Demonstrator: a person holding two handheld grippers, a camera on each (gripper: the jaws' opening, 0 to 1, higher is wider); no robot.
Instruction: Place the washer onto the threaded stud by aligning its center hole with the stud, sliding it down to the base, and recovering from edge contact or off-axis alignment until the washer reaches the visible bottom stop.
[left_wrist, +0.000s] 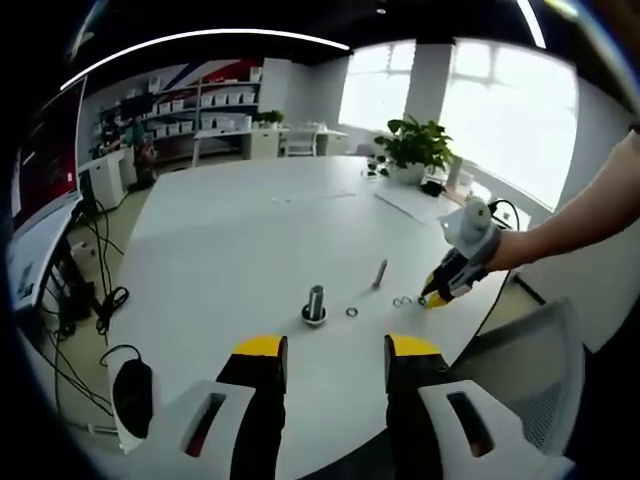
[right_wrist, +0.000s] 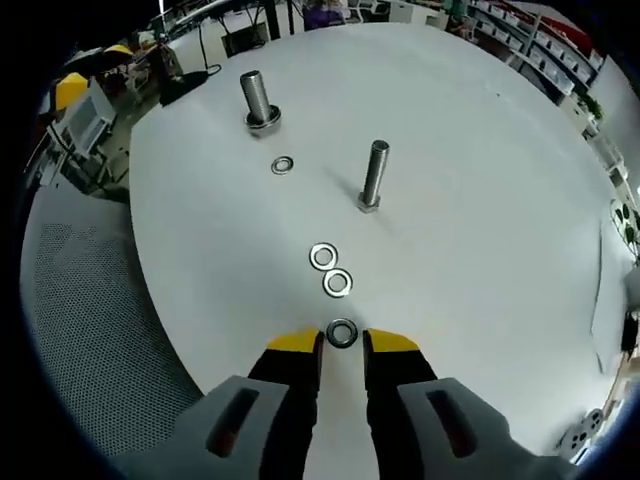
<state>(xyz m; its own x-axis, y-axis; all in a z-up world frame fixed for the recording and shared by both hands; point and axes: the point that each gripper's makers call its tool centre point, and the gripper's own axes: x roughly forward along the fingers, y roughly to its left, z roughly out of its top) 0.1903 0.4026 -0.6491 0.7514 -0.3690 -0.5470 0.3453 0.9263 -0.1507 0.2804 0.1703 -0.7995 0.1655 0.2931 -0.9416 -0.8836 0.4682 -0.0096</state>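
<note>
Right gripper noses low over the table, jaws slightly parted around the nearest washer, nothing clamped yet; it lies flat, ready to pinch. Two more washers crowd just beyond, before the threaded stud. Left gripper hangs wide open, empty

A potted plant stands at the far edge of the white table, near bright windows. Storage shelves line the back wall, and black cables trail on the floor beside a mesh chair.
</note>
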